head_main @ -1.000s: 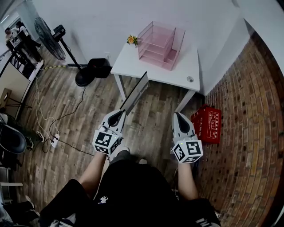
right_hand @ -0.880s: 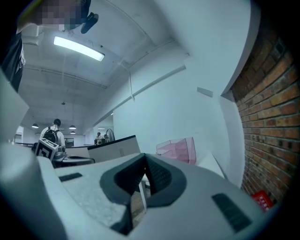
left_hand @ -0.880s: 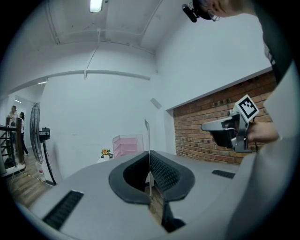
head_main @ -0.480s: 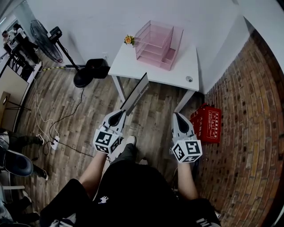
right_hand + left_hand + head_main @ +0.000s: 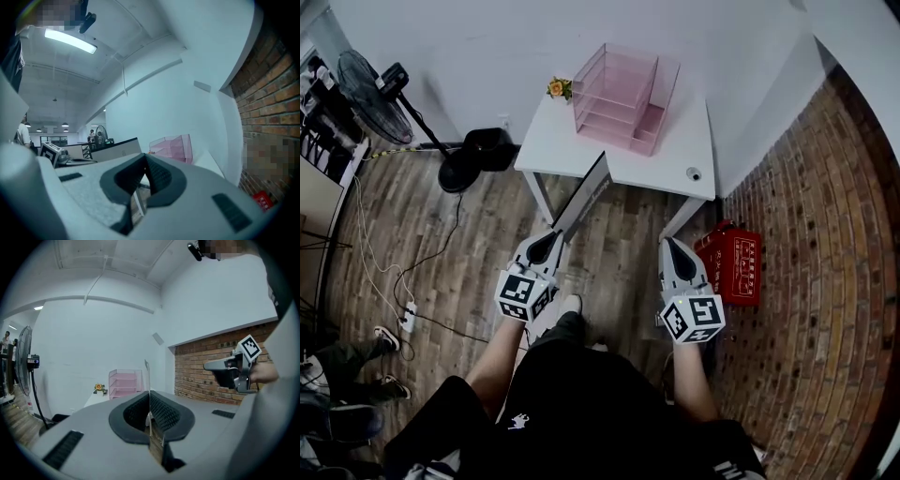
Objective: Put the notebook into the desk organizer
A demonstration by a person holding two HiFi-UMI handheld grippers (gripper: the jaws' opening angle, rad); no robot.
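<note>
My left gripper [image 5: 551,239] is shut on a thin grey notebook [image 5: 586,197], which juts forward and up toward the white table [image 5: 553,141]. In the left gripper view the notebook [image 5: 147,376] shows edge-on, pinched between the pads [image 5: 161,411]. The pink tiered desk organizer [image 5: 619,98] stands on the table's far side, well beyond the notebook's tip. It also shows in both gripper views: organizer [image 5: 124,383], organizer [image 5: 173,146]. My right gripper [image 5: 672,246] hangs to the right at the same height, shut with nothing in it.
A small yellow flower [image 5: 555,88] sits left of the organizer and a small round object [image 5: 693,173] near the table's right front corner. A red crate [image 5: 733,262] lies on the floor by the brick wall. A standing fan [image 5: 366,84], black box [image 5: 487,148] and cables occupy the left floor.
In the head view the table and organizer have drifted left. A person's feet have come into view at the lower left. Both grippers keep their pose, the notebook still held.
</note>
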